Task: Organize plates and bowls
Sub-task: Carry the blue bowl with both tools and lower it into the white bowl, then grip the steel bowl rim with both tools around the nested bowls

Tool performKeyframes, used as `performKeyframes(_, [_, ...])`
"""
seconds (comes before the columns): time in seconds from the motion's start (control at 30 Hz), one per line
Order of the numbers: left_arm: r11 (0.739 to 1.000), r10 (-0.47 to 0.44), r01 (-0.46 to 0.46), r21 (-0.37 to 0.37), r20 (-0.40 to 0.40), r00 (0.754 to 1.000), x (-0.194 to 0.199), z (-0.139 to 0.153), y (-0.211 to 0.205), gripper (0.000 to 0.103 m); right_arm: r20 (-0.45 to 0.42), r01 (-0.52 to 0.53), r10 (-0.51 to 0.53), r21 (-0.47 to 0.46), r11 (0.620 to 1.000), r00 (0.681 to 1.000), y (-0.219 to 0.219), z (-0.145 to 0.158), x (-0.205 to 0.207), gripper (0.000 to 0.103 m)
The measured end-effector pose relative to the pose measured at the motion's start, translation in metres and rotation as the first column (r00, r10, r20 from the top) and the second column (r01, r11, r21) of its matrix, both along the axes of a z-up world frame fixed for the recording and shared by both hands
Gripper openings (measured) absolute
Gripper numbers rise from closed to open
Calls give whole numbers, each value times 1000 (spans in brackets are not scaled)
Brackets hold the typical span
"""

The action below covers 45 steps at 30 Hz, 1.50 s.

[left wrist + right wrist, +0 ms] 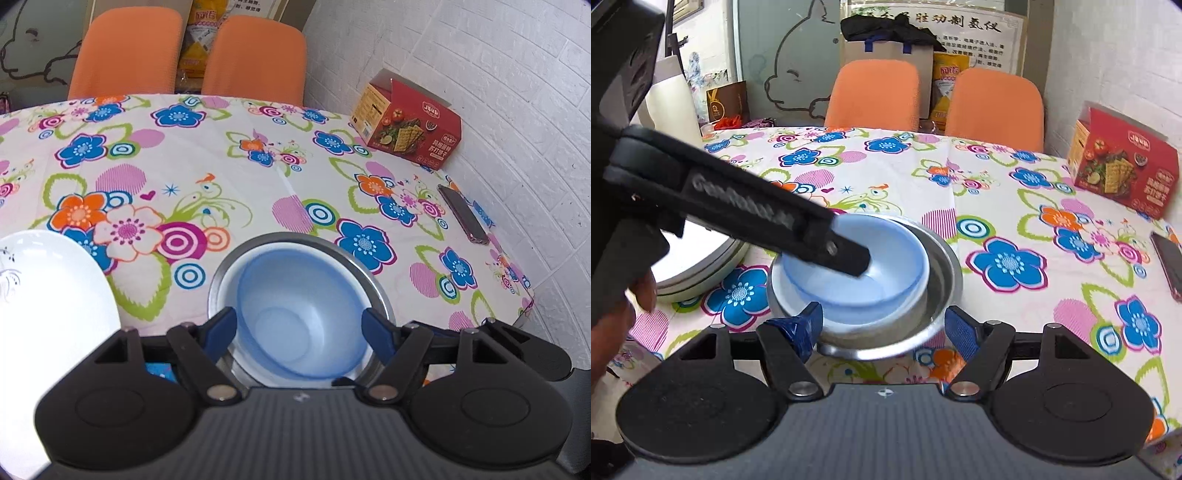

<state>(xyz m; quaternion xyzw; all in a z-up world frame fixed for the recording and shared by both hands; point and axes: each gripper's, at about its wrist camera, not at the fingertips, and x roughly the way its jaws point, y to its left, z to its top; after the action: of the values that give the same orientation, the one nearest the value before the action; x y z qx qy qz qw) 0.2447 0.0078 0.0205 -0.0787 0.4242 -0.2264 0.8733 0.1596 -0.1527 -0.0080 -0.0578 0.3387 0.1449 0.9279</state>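
A pale blue bowl [303,314] sits nested in a white bowl [231,280], which rests in a metal bowl [369,273] on the flowered tablecloth. My left gripper [299,332] is open just above the stack, one blue pad [221,332] on each side of the blue bowl. In the right wrist view the left gripper [849,258] slants down from the upper left over the blue bowl [886,266]. My right gripper [884,328] is open, close in front of the metal bowl [945,269] and holding nothing. A white plate [48,302] lies left of the stack.
A red cracker box [410,122] and a dark phone [465,214] lie by the white brick wall on the right. Two orange chairs [875,96] stand behind the table. A hand [639,295] holds the left gripper's handle near the white plate [698,262].
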Motion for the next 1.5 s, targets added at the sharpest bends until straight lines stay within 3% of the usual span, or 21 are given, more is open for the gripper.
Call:
performKeyframes(0.13, [998,46,-45,-37,6,999,-3,4,13,77,-1,43,-43,30,999,999,-15,2,-16,59])
performKeyframes(0.27, [993,103,-103,-65,3,995,-8,3,25,77,-24,111,-109,132,985,994,-35,-3,-22,59])
performKeyframes(0.43, [990,139,-139,-15,12,990,-17,-1,27,79,-71,162,-149,247,955,986,-50,-9,-16,59])
performKeyframes(0.67, [986,159,-160,36,30,987,-20,-3,25,88,-79,172,-156,295,940,985,-52,-11,-10,59])
performKeyframes(0.73, [986,158,-159,50,38,987,-18,-5,23,93,-80,169,-151,294,941,985,-52,-11,-9,59])
performKeyframes(0.93, [984,127,-134,116,59,990,-3,-8,10,93,-78,157,-141,269,950,987,-46,-10,7,59])
performKeyframes(1.23, [967,68,-81,242,61,996,31,-17,-1,93,-73,125,-116,140,982,991,-26,-17,49,59])
performKeyframes(1.5, [964,44,-52,263,36,998,47,-31,-9,93,-125,135,-120,124,983,985,-23,-35,66,60])
